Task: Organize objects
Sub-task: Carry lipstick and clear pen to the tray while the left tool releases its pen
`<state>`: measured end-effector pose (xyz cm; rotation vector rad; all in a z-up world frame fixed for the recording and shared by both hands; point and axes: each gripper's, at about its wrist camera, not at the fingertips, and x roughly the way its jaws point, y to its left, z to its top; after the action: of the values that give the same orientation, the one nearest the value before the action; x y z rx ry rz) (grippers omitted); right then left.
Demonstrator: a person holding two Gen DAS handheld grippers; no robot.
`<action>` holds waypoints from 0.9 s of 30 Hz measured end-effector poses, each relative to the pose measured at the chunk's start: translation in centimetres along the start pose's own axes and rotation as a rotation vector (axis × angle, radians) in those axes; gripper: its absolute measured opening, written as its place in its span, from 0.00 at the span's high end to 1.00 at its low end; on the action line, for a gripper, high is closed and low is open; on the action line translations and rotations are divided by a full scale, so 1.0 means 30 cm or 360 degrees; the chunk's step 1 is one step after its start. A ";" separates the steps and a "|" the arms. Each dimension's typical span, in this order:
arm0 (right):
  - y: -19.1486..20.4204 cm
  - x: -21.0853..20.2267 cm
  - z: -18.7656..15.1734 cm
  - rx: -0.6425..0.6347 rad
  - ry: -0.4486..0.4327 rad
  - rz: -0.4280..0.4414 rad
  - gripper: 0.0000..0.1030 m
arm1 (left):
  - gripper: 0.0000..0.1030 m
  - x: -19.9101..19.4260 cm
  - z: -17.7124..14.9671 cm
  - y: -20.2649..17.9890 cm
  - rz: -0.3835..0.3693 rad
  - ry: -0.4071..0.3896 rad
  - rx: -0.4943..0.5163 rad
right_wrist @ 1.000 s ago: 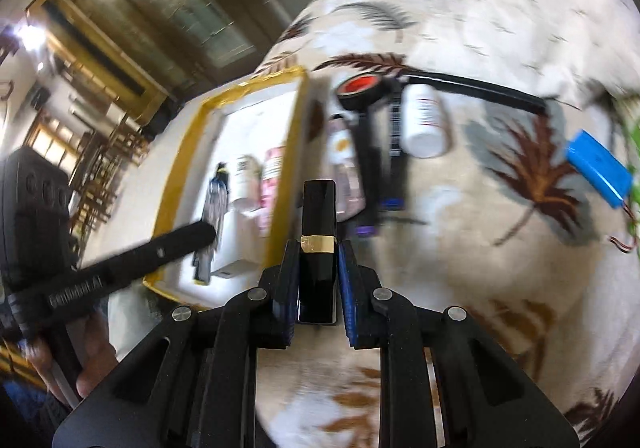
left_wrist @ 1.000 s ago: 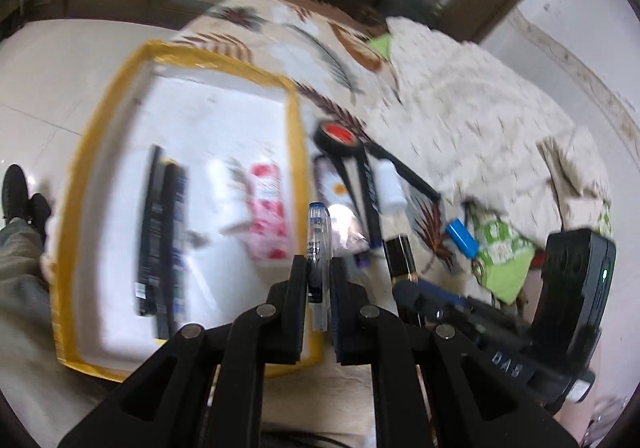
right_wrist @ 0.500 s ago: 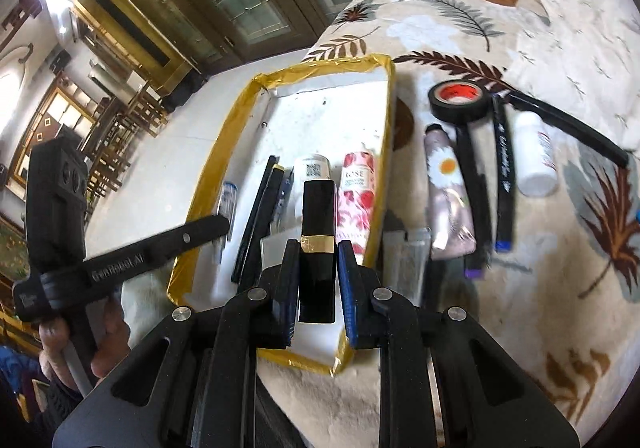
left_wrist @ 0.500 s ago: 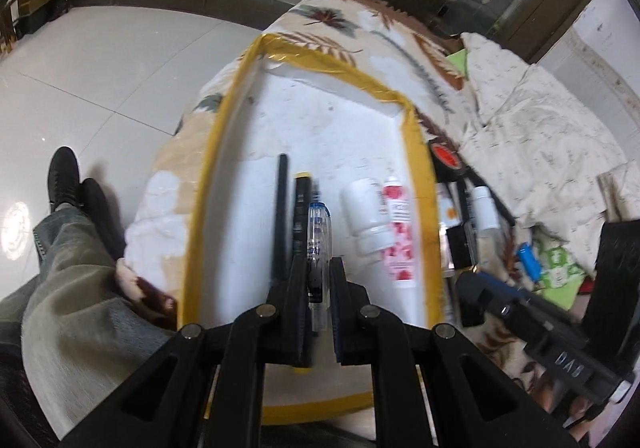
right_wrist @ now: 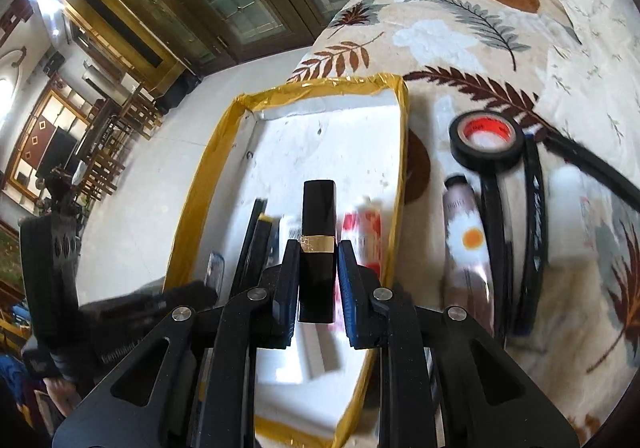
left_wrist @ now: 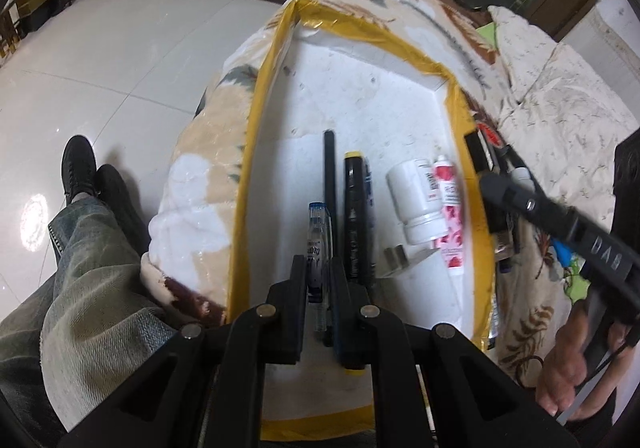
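Observation:
My left gripper (left_wrist: 320,276) is shut on a clear pen with a blue cap (left_wrist: 316,236), held low over the white foam tray with a yellow taped rim (left_wrist: 256,151), just left of a thin black pen (left_wrist: 330,167) and a black marker (left_wrist: 356,215). A white bottle (left_wrist: 416,203) and a pink rose tube (left_wrist: 450,215) lie further right in the tray. My right gripper (right_wrist: 319,268) is shut on a black lipstick with a gold band (right_wrist: 318,215), above the tray (right_wrist: 398,167) near its right rim.
On the leaf-patterned blanket right of the tray lie a black tape roll with a red core (right_wrist: 486,143), a daisy hand-cream tube (right_wrist: 466,232), black pens (right_wrist: 534,215) and a white bottle (right_wrist: 572,215). A person's trouser leg (left_wrist: 80,268) and shoes stand left of the bed.
Both grippers have swung left from the blanket to above the tray, each keeping its object. The left one has also sunk towards the pens on the tray floor.

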<state>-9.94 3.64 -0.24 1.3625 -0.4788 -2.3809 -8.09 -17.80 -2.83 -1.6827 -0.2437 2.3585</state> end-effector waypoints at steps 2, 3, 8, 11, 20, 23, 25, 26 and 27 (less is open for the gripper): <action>0.003 0.016 0.021 -0.0003 0.0004 0.0000 0.83 | 0.91 0.010 0.003 0.008 0.0002 0.0018 -0.0008; 0.006 0.029 0.035 -0.0007 0.0012 -0.0001 0.83 | 0.91 0.011 0.004 0.008 0.0001 0.0019 -0.0007; 0.018 0.071 0.078 -0.0032 0.0029 -0.0017 0.83 | 0.91 0.016 0.004 0.005 0.0020 0.0016 0.0019; 0.020 0.093 0.100 -0.0036 0.0030 -0.0026 0.83 | 0.91 0.018 0.004 -0.001 0.0032 0.0018 0.0034; 0.013 0.176 0.146 -0.0024 0.0063 -0.0090 0.83 | 0.91 0.025 0.004 -0.013 0.0087 0.0035 0.0074; 0.013 0.204 0.154 -0.0025 0.0068 -0.0119 0.83 | 0.91 0.029 0.007 -0.011 0.0098 0.0041 0.0077; 0.011 0.216 0.155 -0.0026 0.0066 -0.0138 0.83 | 0.91 0.029 0.011 -0.011 0.0099 0.0042 0.0080; 0.012 0.219 0.156 -0.0027 0.0062 -0.0145 0.83 | 0.91 0.030 0.011 -0.011 0.0106 0.0042 0.0081; 0.016 0.221 0.156 -0.0036 0.0057 -0.0151 0.83 | 0.91 0.030 0.010 -0.010 0.0107 0.0044 0.0081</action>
<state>-17.09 0.70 -2.75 1.4450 -0.3844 -2.4247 -8.63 -17.26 -3.46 -1.7241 -0.1236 2.3663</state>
